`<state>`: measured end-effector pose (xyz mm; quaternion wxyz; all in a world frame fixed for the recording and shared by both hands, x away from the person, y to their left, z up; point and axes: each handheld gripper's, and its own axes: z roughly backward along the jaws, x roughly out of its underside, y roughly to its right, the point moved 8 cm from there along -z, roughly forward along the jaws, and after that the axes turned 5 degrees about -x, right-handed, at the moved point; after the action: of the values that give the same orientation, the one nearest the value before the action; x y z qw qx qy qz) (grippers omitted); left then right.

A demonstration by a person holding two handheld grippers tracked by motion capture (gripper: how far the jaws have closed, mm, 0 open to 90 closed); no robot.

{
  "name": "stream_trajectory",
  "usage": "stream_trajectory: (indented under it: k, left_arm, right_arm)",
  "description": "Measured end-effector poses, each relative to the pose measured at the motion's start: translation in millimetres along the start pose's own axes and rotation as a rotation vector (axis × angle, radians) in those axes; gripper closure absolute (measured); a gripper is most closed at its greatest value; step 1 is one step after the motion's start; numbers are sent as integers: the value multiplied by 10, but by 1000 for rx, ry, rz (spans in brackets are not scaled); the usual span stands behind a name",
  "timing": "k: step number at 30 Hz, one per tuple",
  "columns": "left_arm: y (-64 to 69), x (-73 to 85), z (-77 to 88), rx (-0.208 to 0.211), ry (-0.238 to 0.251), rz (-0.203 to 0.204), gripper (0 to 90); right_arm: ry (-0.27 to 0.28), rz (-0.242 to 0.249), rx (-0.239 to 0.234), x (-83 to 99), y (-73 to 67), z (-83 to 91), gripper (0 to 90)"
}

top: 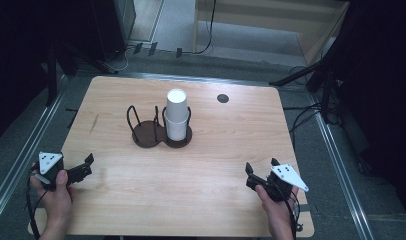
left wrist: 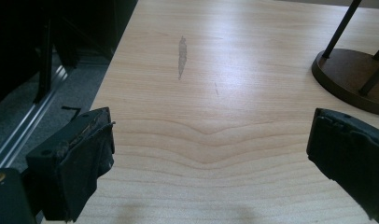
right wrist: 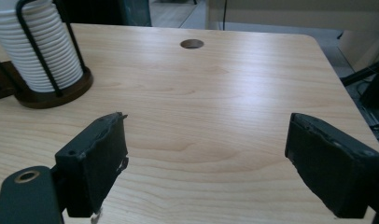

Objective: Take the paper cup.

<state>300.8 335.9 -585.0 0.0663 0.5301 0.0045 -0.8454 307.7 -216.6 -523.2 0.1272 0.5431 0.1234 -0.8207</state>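
Observation:
A tall stack of white paper cups (top: 176, 115) stands in the right ring of a dark brown double cup holder (top: 147, 137) with black wire posts, at the middle of the table. In the right gripper view the ribbed cup stack (right wrist: 38, 46) is far off at the upper left. My left gripper (top: 86, 166) is held near the table's front left corner, open, with bare wood between its jaws (left wrist: 211, 135). The holder's base (left wrist: 351, 79) lies ahead to its right. My right gripper (top: 262, 166) hovers near the front right, open and holding nothing (right wrist: 206, 140).
The wooden table (top: 116, 200) has a round cable hole (top: 222, 98) at the back right and a grey smear (left wrist: 182, 56) on its left side. Floor rails and cables run around the table. The holder's left ring holds no cups.

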Motion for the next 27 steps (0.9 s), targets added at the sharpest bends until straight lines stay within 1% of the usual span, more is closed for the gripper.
stream_trajectory:
  k: [1,4,7,10,11,12,14,18,20,23,24,25,26,27]
  left_arm:
    - [-5,-1,0,-4,0,3,13]
    - [-13,-3,5,-9,6,9,13]
    - [-11,-5,8,-16,10,4,13]
    - [-16,-11,18,-50,27,-1,13]
    - [-11,-11,26,-50,33,-3,13]
    - [-5,-13,34,-44,41,-10,13]
    - [-4,-13,33,-45,39,-13,13]
    - [27,-10,28,-38,34,-37,13]
    - [40,-9,19,-33,29,-46,13]
    - [46,-6,13,-26,20,-47,13]
    - [44,-8,11,-26,23,-44,13]
    - [44,-8,11,-26,23,-44,13]
    - [40,-7,6,-28,18,-41,13]
    - [40,-7,6,-28,18,-41,13]
  right_arm:
    - [4,4,-14,-37,-56,-17,125]
    - [6,-9,-37,-107,-151,-71,126]
    - [7,0,-37,-147,-186,-106,126]
    - [13,0,-47,-220,-248,-177,126]
    - [13,0,-47,-220,-248,-177,126]
    - [13,-1,-52,-249,-277,-214,126]
    - [15,1,-55,-265,-294,-231,126]
    - [18,12,-72,-321,-385,-301,126]
    - [21,10,-86,-363,-457,-358,126]
    - [20,13,-98,-389,-507,-399,126]
    - [19,17,-107,-415,-564,-443,126]
    - [19,17,-107,-415,-564,-443,126]
    - [15,24,-116,-446,-633,-494,125]
    - [15,24,-116,-446,-633,-494,125]
